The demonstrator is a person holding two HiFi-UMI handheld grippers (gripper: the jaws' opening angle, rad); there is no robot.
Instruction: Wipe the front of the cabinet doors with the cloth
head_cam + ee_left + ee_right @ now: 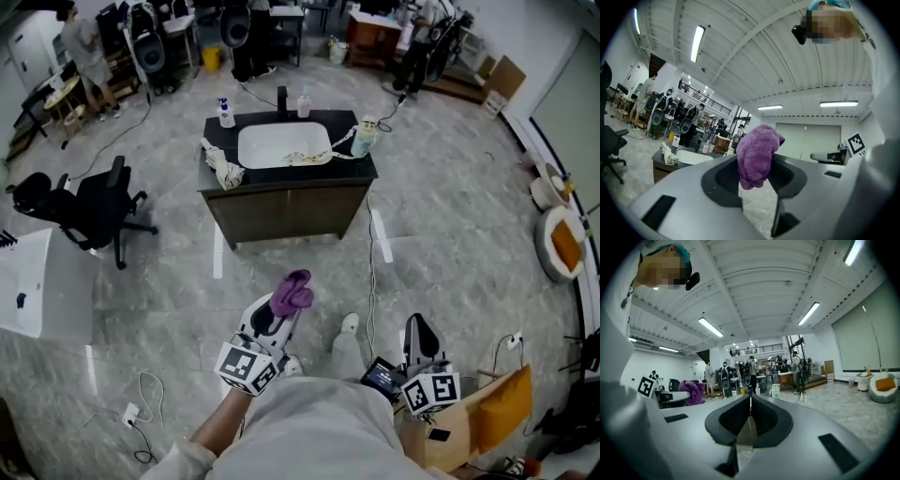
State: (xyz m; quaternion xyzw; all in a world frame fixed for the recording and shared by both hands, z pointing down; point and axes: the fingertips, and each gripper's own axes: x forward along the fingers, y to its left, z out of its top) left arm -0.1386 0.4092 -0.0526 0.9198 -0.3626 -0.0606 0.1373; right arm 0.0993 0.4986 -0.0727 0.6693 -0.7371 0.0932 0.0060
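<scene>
Nearest, well short of the cabinet (286,211), the left tool (274,317) is clamped on a purple cloth (292,292). The right tool (420,333) beside it is closed and empty. A cable (370,272) crosses the floor toward the cabinet's right side. An office chair (94,206) stands left of the cabinet.

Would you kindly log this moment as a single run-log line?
left gripper: shut on purple cloth | right gripper: shut, empty | cabinet: ahead, no contact
</scene>
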